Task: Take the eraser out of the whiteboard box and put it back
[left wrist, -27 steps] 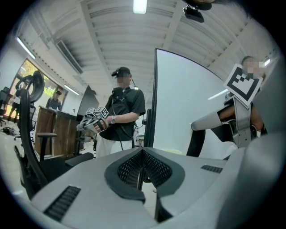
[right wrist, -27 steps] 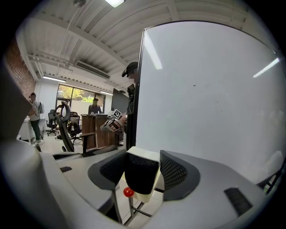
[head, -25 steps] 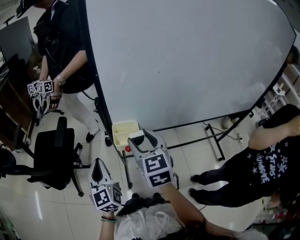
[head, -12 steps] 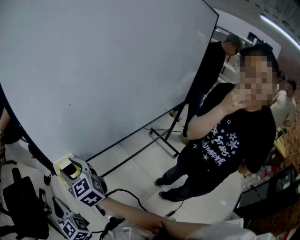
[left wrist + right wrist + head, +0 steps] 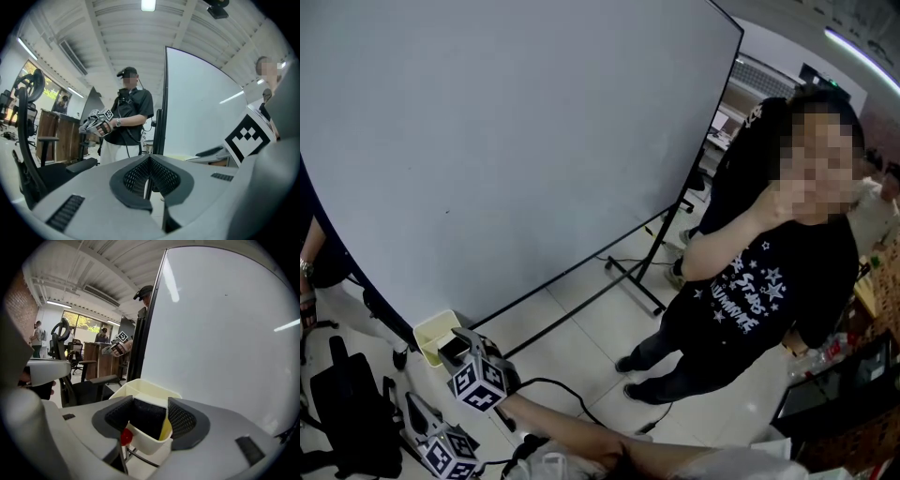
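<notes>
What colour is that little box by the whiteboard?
Pale cream-yellow box; clearest in right gripper view.

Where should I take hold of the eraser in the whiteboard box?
Likely by its upper sides, from above: the eraser stands upright in the cream box, whose walls cover its lower part. The right gripper, jaws just opening, flanks those sides.

Whiteboard: smooth, v. glossy, streaky reflections. Box: cream plastic, smooth w/ slight sheen; eraser blk, matt, felt-like. Floor tiles pale, glossy.
</notes>
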Demonstrator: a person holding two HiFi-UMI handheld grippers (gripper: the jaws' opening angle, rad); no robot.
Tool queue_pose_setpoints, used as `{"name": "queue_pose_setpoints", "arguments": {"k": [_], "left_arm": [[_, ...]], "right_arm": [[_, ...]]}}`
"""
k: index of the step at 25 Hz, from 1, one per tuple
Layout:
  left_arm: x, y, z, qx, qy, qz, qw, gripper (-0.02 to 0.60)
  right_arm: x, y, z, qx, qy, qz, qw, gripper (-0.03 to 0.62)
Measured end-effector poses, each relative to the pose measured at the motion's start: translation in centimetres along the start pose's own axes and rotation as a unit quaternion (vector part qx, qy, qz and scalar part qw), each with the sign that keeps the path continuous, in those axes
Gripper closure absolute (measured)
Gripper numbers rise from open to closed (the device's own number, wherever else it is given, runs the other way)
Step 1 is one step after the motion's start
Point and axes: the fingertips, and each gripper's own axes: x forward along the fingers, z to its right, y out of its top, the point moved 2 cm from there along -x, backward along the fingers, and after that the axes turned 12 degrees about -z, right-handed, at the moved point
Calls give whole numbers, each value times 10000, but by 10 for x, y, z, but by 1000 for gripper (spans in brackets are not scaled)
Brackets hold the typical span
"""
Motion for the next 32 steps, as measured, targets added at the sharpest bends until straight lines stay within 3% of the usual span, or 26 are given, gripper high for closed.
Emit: {"name": "queue_pose_setpoints", "arguments": {"k": [5, 11, 16, 22, 27, 32], "left_arm": [[-3, 7, 2, -8, 39, 19, 10000, 580], [-9, 4, 19, 13, -168, -5, 9999, 580], [-6, 5, 14, 27, -99, -20, 9999, 580], [-11, 0, 1, -31, 65, -104, 9999, 580], [-16, 2, 4, -24, 67, -29, 10000, 580], [-16, -1, 15, 92, 3, -112, 9999, 580]], "right_arm": [[2, 4, 1, 74, 20, 22, 10000, 316], [-33, 10, 16, 112, -105, 429, 9990, 287], [-57, 29, 25, 252, -47, 770, 9967, 290], [-96, 31, 40, 680, 65, 1258, 9897, 353], [-115, 7, 61, 1296, 2, 1177, 9846, 376], [-124, -9, 68, 1367, -161, 1070, 9847, 408]]}}
